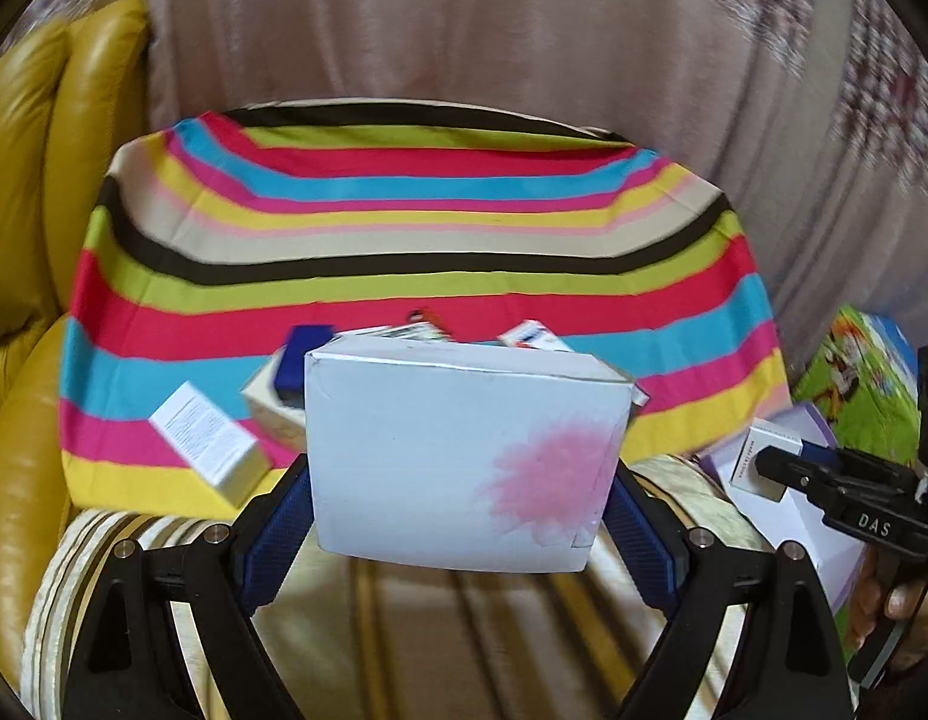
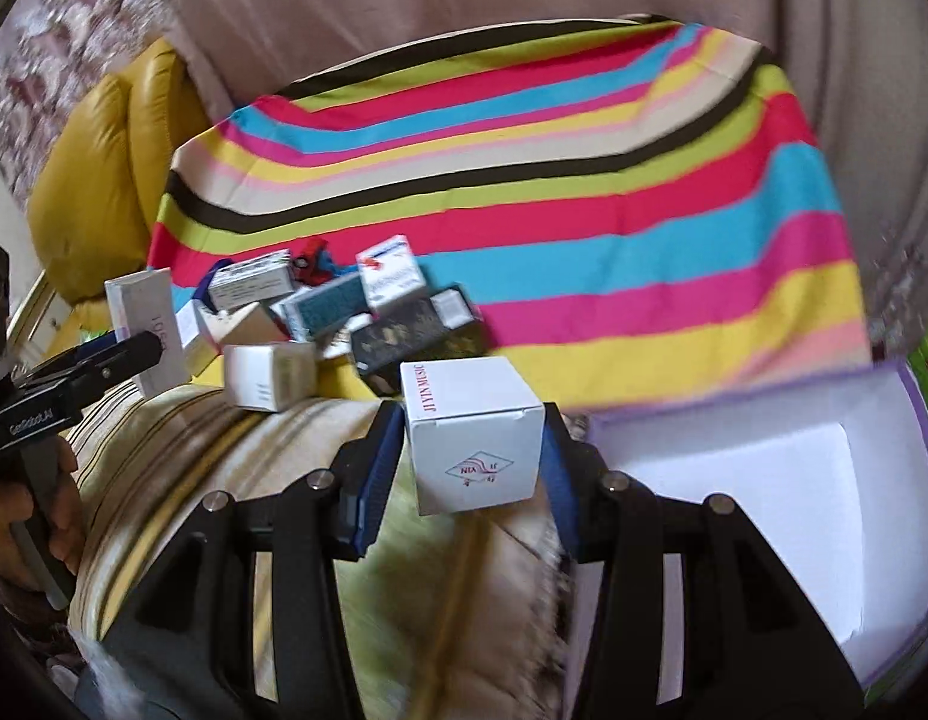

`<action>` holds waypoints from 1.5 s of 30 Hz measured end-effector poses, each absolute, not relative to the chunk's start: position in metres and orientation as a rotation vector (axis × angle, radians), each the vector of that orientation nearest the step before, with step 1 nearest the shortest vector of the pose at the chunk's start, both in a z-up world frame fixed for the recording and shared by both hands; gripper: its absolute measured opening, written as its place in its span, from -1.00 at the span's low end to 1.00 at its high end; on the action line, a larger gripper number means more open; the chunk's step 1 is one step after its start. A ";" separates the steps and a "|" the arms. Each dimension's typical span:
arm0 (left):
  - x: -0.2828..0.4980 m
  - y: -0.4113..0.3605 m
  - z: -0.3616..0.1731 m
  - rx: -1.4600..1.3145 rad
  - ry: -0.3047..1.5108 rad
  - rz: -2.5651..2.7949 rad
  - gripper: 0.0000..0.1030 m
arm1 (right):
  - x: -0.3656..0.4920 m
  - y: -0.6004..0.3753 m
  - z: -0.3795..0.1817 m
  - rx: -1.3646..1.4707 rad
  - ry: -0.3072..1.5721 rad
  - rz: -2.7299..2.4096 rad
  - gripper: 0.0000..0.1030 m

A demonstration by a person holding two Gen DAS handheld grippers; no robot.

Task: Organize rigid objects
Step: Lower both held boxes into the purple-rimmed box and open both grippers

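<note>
Left gripper point(image 1: 461, 516) clamps a white box with a pink flower print point(image 1: 464, 456), frame centre. Right gripper point(image 2: 473, 450) clamps a small white cube box with red lettering point(image 2: 476, 432).

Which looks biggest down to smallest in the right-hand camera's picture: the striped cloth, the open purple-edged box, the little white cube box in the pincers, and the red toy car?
1. Striped cloth.
2. Purple-edged box.
3. White cube box, though it sits nearest the camera, which flatters it.
4. Red toy car.

Striped cloth point(image 1: 404, 228), yellow leather sofa point(image 1: 38, 192), pinkish curtain point(image 1: 464, 30)
</note>
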State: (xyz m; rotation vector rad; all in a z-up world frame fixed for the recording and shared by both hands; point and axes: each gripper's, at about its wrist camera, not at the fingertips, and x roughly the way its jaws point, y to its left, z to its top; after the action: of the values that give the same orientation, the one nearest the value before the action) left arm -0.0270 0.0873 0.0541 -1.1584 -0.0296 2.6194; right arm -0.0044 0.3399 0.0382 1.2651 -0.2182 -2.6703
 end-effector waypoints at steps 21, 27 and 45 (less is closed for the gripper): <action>-0.006 0.229 0.037 -1.220 0.252 2.249 0.77 | 0.047 0.415 0.029 1.390 -0.283 -2.900 -0.04; 0.004 0.264 0.030 -1.224 0.301 2.163 0.78 | 0.058 0.440 0.026 1.411 -0.364 -2.938 -0.04; 0.006 0.275 0.025 -1.242 0.181 2.013 0.90 | 0.074 0.465 0.033 1.365 -0.455 -3.048 0.69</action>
State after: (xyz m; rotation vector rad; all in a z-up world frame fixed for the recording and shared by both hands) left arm 0.0060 0.2748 0.0245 -1.2422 0.1809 2.0126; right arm 0.0735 0.4646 0.0326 1.3645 -0.4551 -3.0479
